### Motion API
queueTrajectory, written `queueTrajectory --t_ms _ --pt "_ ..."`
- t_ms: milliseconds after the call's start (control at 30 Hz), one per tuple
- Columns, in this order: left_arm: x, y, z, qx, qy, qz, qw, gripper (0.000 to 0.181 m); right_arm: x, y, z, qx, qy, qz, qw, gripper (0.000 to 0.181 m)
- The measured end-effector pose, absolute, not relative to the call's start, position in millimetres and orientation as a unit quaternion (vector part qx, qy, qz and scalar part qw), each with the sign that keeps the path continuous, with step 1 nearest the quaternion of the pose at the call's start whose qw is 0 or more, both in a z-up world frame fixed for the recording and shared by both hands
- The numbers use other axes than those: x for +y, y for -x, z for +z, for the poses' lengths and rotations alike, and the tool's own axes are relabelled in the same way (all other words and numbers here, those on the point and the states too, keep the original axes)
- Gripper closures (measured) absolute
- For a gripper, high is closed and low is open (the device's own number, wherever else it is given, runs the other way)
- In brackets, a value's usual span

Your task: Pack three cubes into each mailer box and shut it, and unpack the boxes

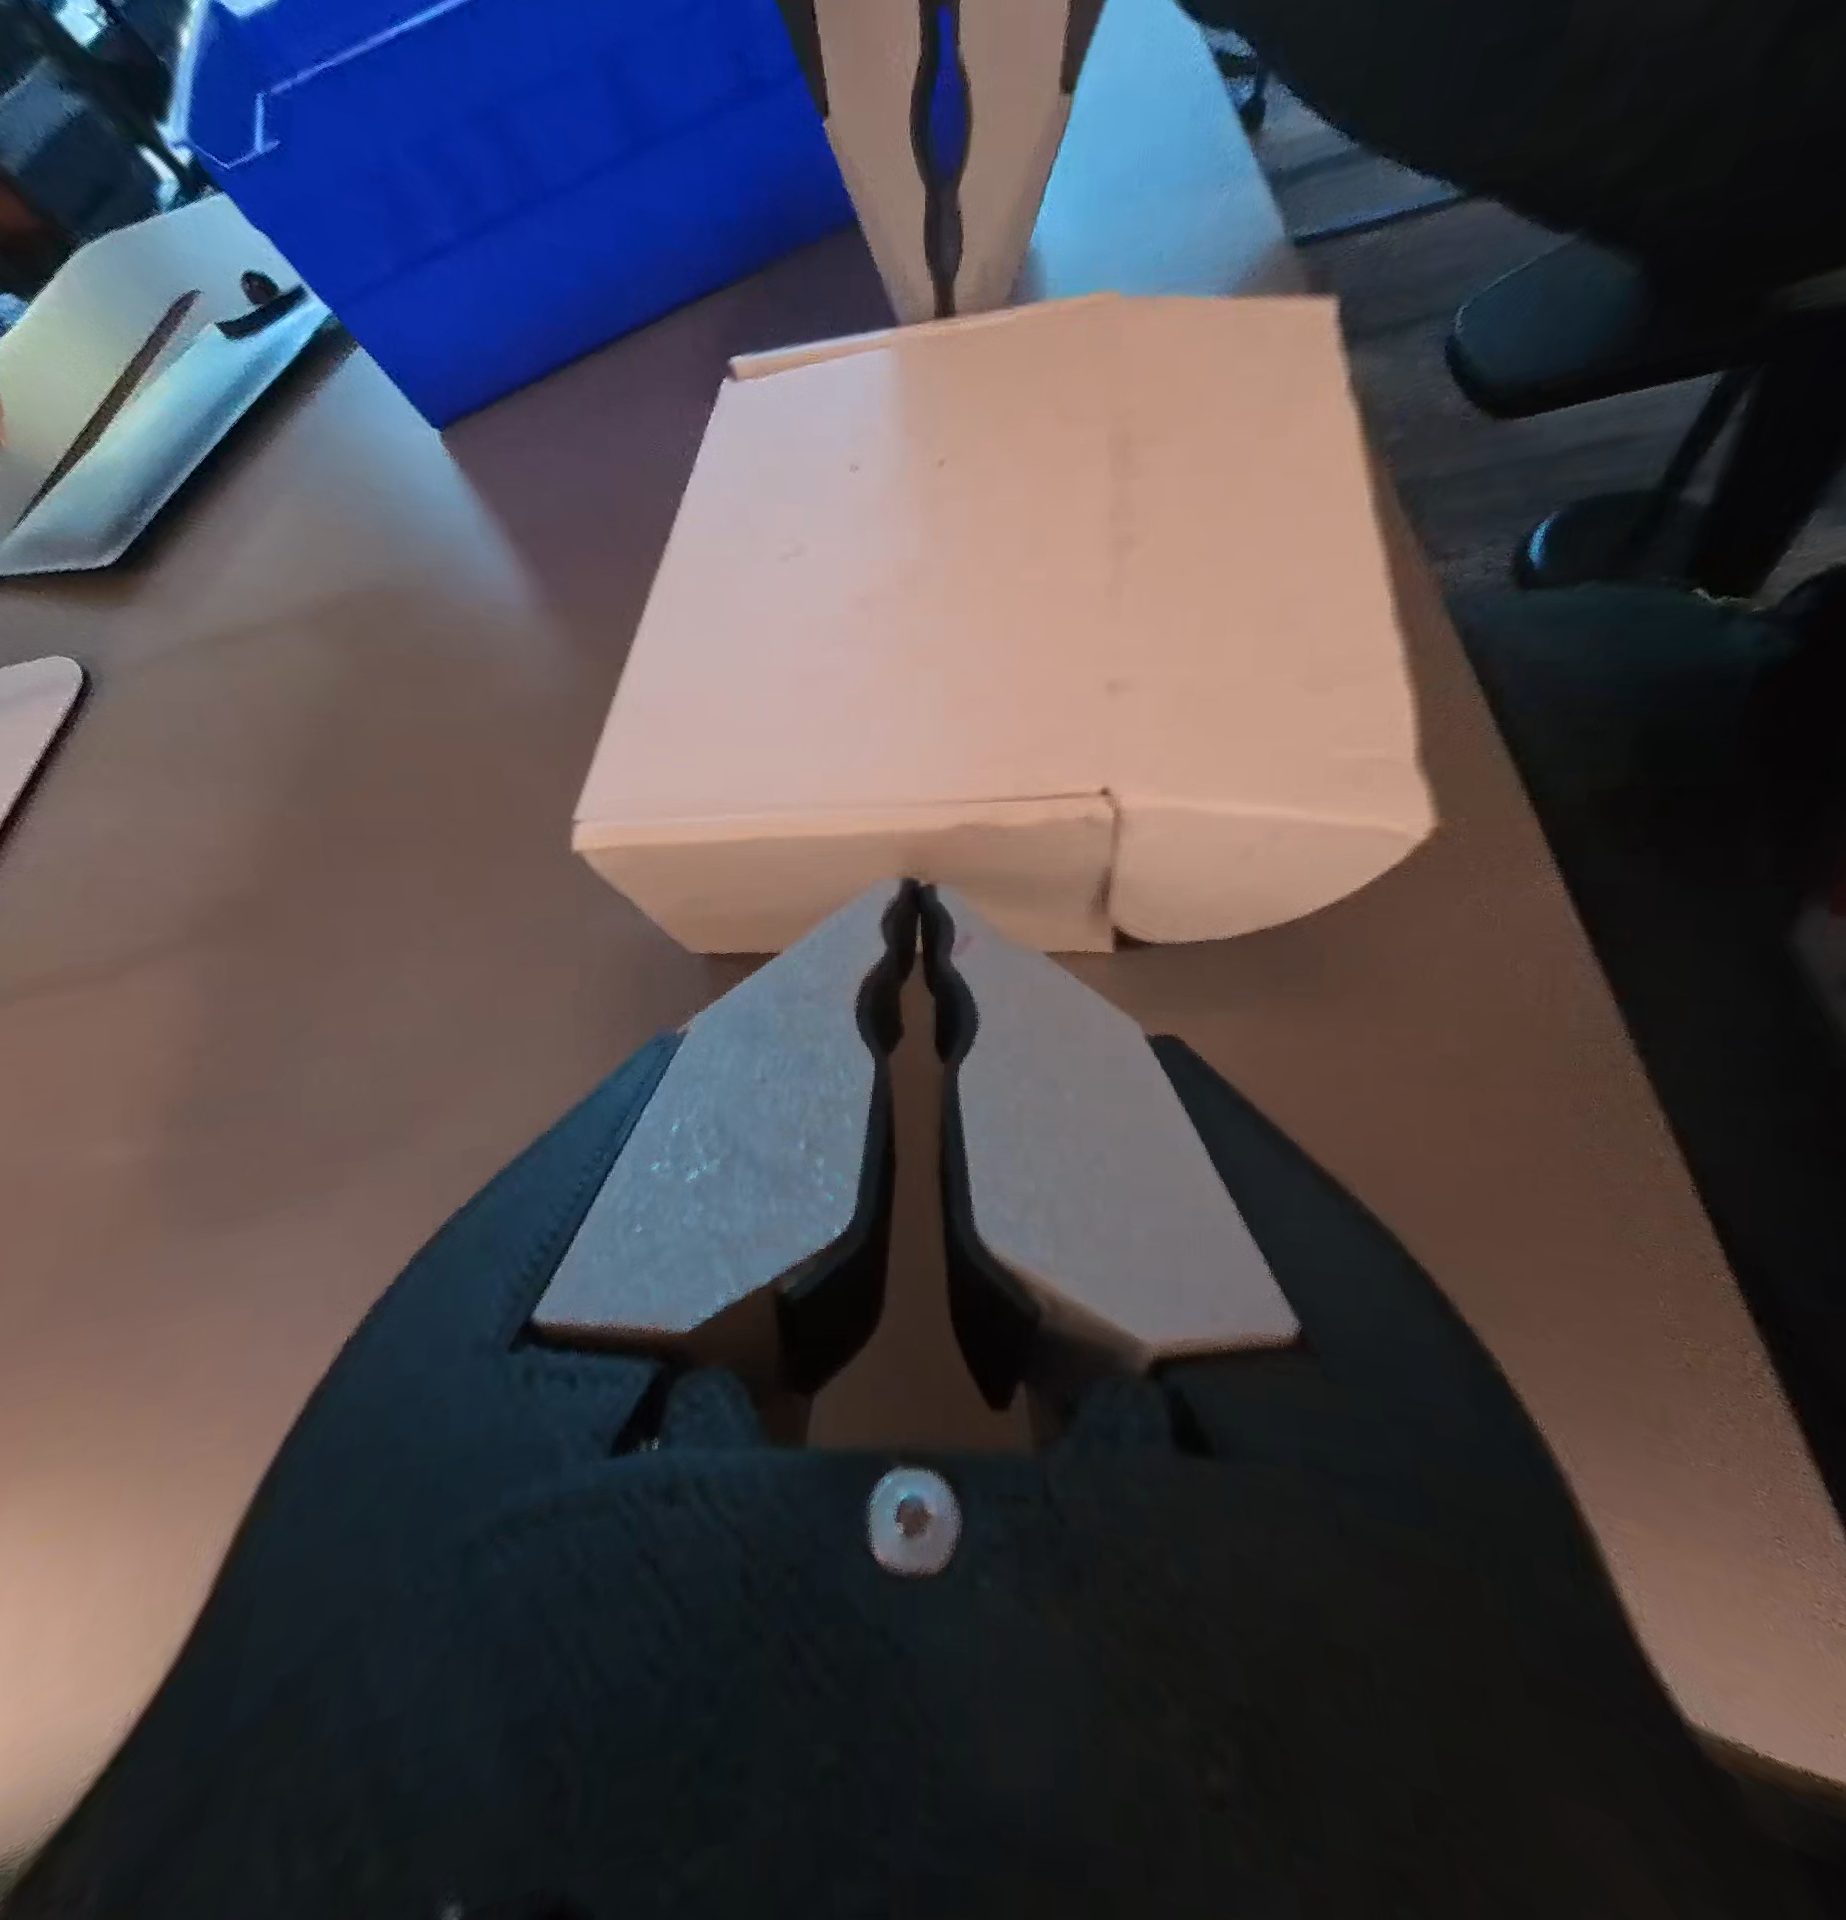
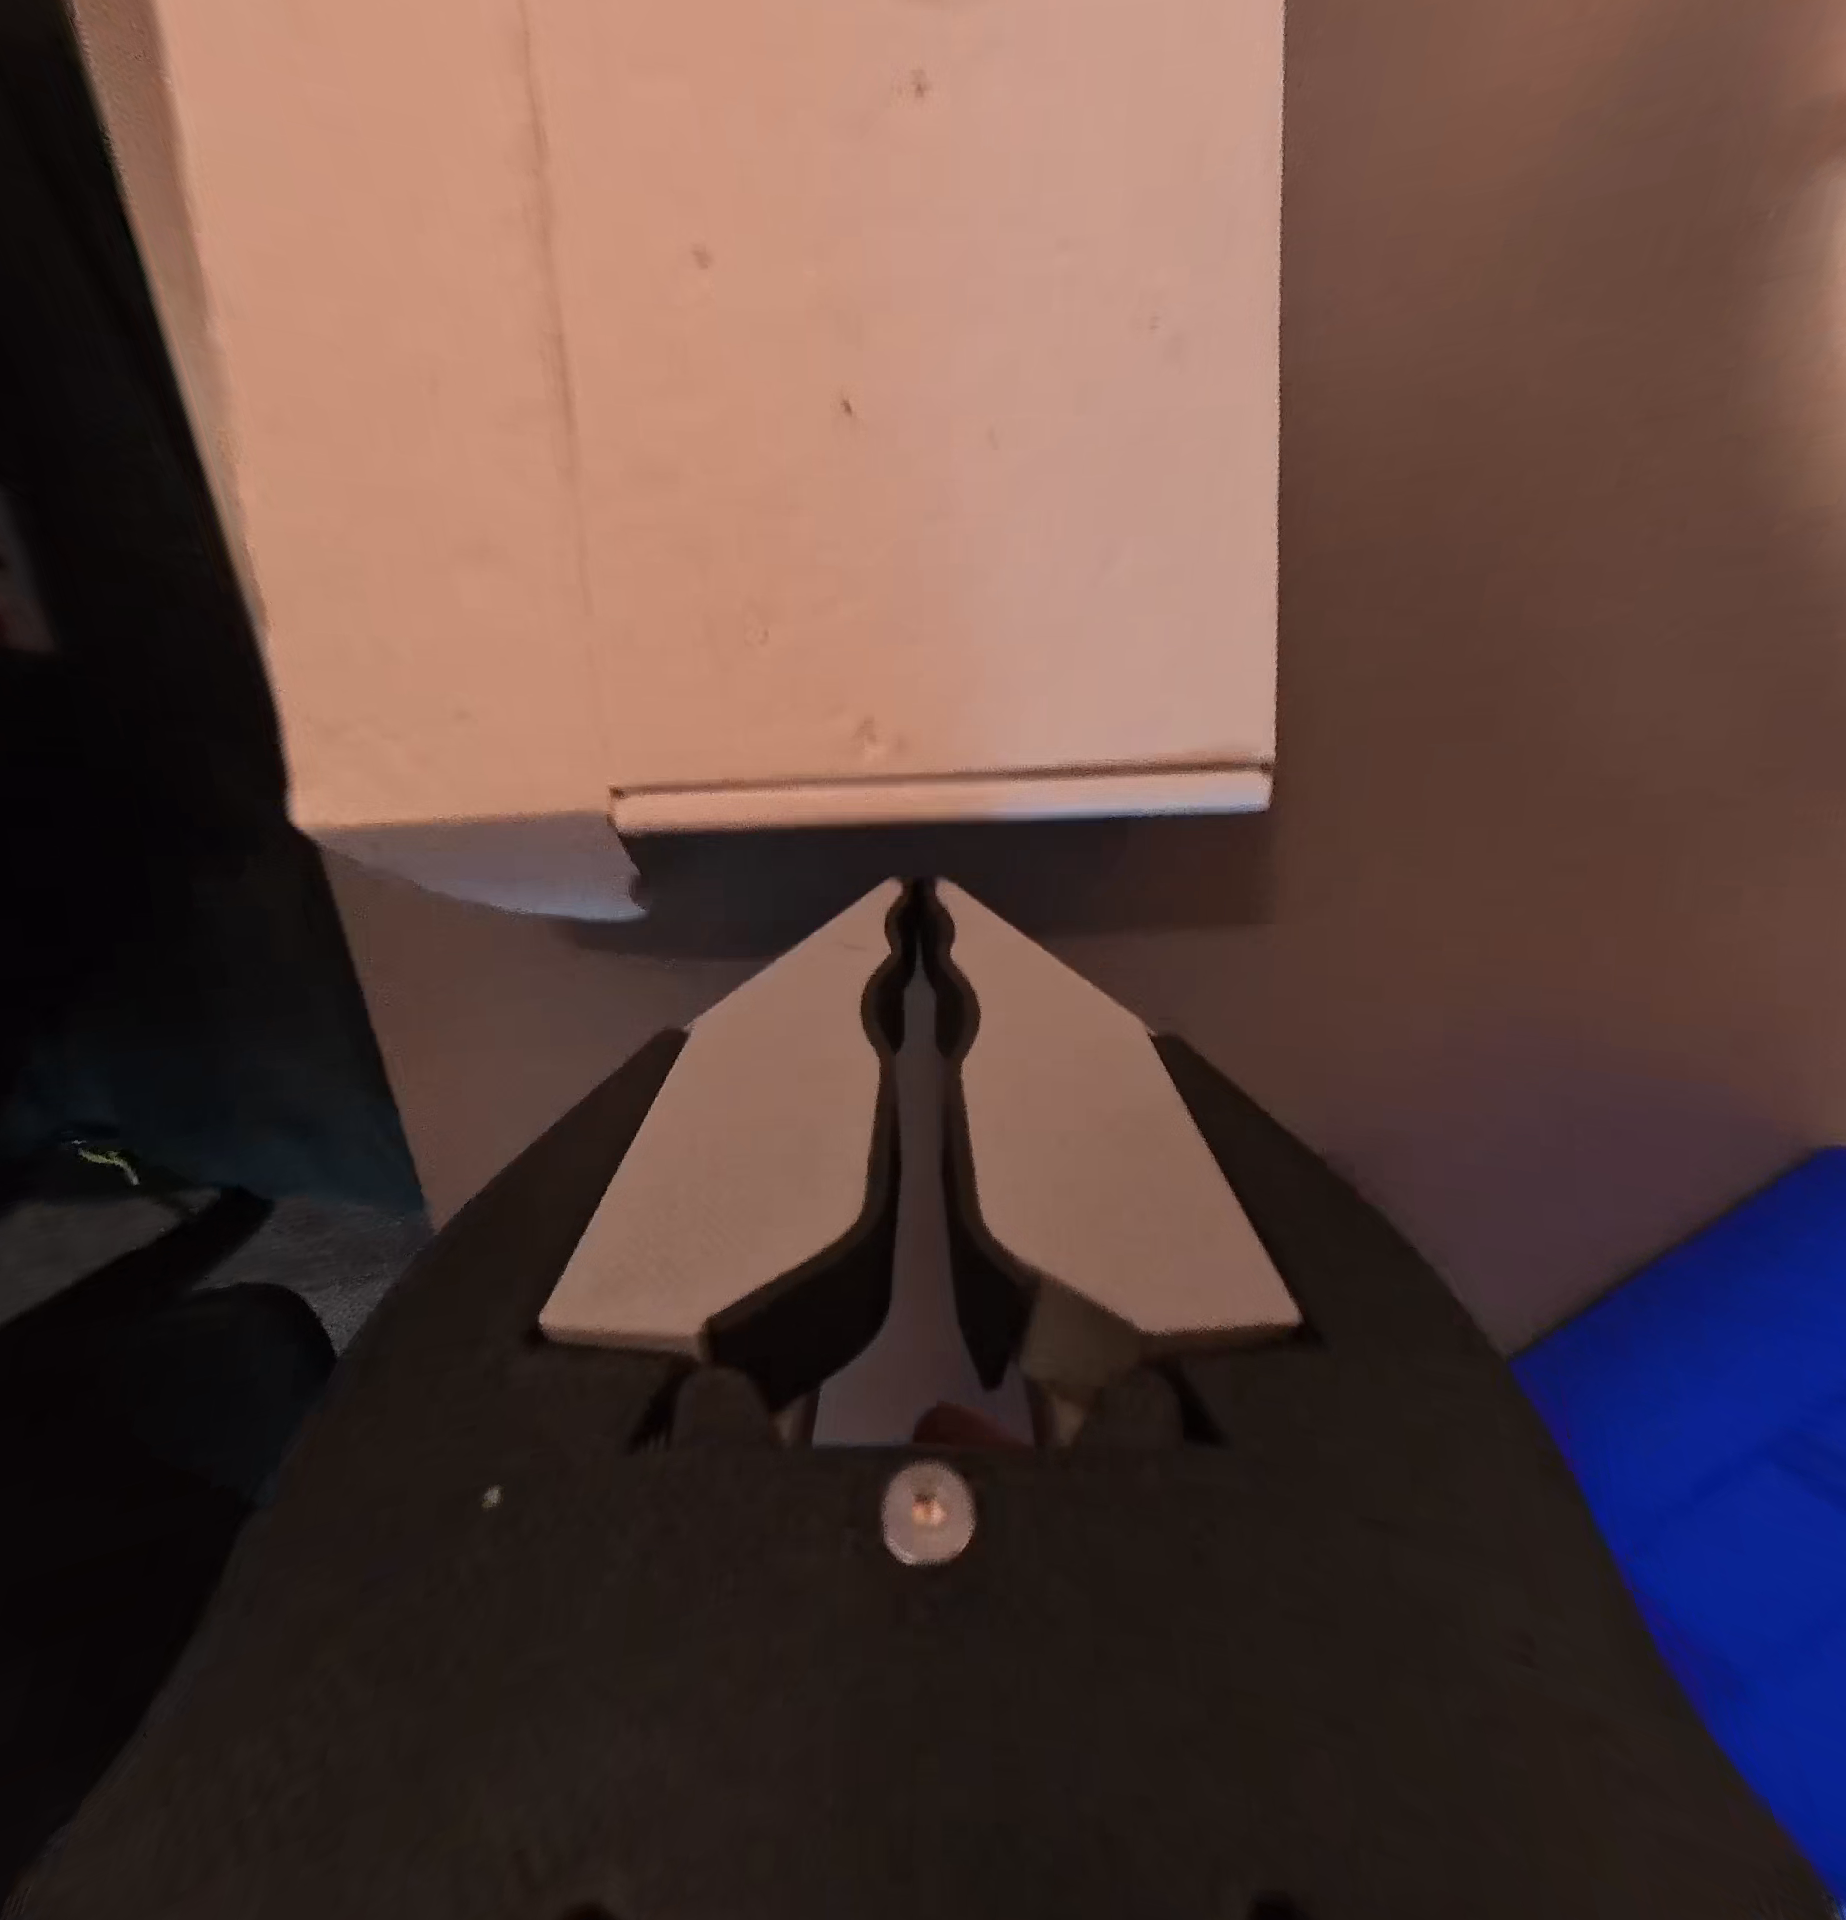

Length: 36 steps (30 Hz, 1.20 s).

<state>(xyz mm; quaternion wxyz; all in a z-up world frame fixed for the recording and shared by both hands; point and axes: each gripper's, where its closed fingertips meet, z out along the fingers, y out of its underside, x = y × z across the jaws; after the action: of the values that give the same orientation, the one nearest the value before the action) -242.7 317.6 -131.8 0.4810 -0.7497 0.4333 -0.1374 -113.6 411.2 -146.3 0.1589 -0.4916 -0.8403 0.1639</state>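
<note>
Judging by the shots, one mailer box [image 1: 1002, 623] sat shut on the worktop [image 1: 275, 935], flaps tucked, between the two tools. The left hand-held gripper [image 1: 914, 894] was pressed together, empty, tips right at the near wall; the right hand-held gripper [image 2: 917, 888] was closed too, at the far side. No cubes visible, so I couldn't tell packed or emptied. A blue bin [image 1: 503, 177] stood far left.

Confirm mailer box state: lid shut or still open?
Shut. The mailer box has its lid lying flat across the top, side flap folded down at the near end. No cubes show; whether the front edge is fully tucked, cannot tell.
</note>
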Motion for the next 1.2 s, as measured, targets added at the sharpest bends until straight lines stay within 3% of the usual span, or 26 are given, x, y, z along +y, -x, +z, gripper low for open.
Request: queueTrajectory --t_ms 200,400,900,1200 --pt "308 248 -138 0.413 0.772 -0.187 0.445 0.181 412 79 -168 -0.859 0.489 0.117 0.093 0.181" --pt "274 214 -160 0.506 0.750 -0.238 0.354 0.181 373 90 -170 -0.894 0.418 0.148 0.065 0.181" --pt "274 202 -67 0.472 0.618 -0.294 0.555 0.181 352 112 -90 -0.864 0.341 0.295 0.222 0.181" --pt "289 216 -62 0.435 0.633 -0.266 0.583 0.181 376 113 -92 -0.847 0.386 0.280 0.236 0.181"
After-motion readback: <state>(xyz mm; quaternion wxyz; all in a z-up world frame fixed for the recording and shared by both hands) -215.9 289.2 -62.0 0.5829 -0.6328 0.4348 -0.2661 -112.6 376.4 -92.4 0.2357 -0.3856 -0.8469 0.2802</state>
